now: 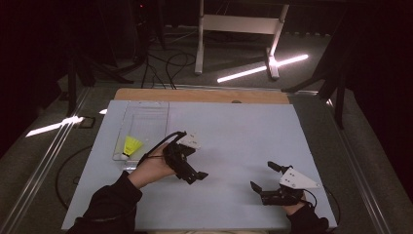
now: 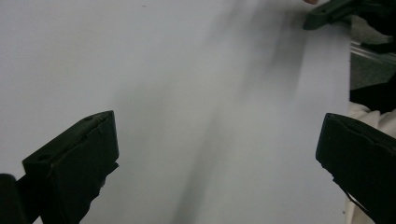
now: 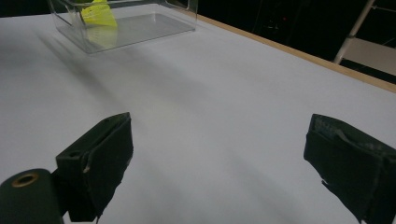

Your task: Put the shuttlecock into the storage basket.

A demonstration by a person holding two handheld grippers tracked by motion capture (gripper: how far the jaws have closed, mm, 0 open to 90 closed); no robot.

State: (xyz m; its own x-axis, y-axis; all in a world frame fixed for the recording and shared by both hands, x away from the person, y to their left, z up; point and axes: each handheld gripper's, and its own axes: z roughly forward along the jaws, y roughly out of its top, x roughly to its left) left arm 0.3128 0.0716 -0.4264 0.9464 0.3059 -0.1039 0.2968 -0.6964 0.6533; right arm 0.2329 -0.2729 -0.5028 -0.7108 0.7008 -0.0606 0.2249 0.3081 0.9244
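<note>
The clear plastic tray (image 1: 146,113) sits at the left of the white table sheet (image 1: 234,141), and a yellow shuttlecock (image 1: 131,146) lies inside it at the near end. In the right gripper view the same tray (image 3: 154,25) appears at the top left with the shuttlecock (image 3: 99,15) against its wall.

The left gripper (image 1: 192,171) hovers just right of the tray's near corner, pointing away from it toward the middle of the sheet. Its jaws stand wide apart and carry nothing (the left gripper view looks between them onto bare sheet only).

The right gripper (image 1: 265,178) rests low near the front right of the sheet, well apart from the tray. Its jaws are likewise spread wide and empty.

Judged step: reach into the tray for the shuttlecock. Recommended procedure:

1. Use the left gripper, as it is the nearer one.
2. Turn it back toward the tray before descending, so that the jaws clear the near wall.
3. Keep the jaws fully spread until they straddle the shuttlecock.
4. Close on the cork end if reachable (which way the cork lies cannot be told here), since the skirt is likely to deform.
5. Hold the right gripper clear, or use it to steady the tray should it slide.
</note>
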